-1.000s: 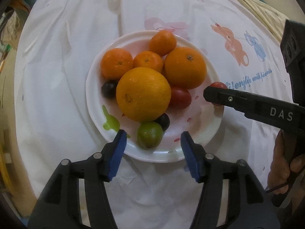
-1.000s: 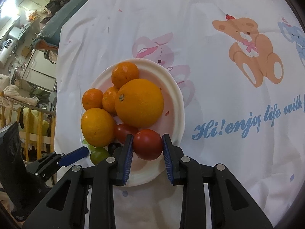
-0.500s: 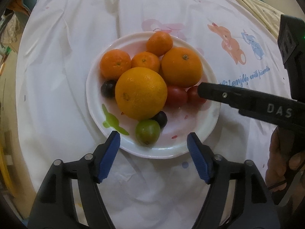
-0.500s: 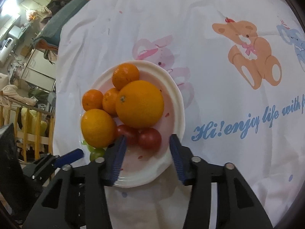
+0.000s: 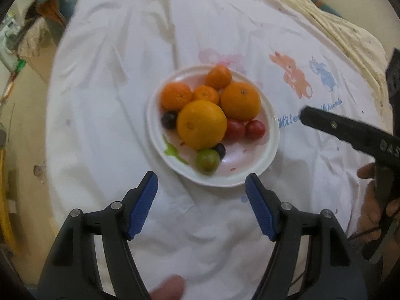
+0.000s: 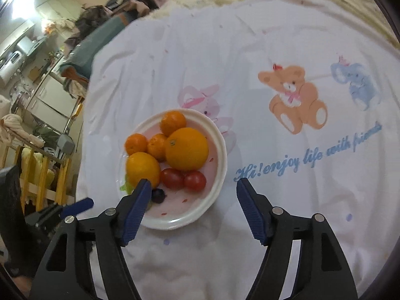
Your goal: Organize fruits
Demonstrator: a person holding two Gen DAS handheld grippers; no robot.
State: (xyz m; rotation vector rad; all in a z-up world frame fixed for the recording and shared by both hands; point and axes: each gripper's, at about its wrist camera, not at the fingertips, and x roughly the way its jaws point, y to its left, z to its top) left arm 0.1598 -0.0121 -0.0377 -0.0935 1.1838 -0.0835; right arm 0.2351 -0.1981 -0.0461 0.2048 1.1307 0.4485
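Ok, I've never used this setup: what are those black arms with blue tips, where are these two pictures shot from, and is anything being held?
No robot here: a person holds a hand-gripped two-finger tool in each hand, and each tool has a fisheye camera looking along its fingers. The blue parts are finger pads. One picture comes from the left tool, the other from the right tool; the black bar at the right of the left view is the right tool seen from the side. Both tools are open and hold nothing. On a white cloth printed with cartoon animals sits a white plate. On it are five oranges of mixed size, the biggest in the middle, two red tomatoes side by side, a small green fruit and two dark round fruits.
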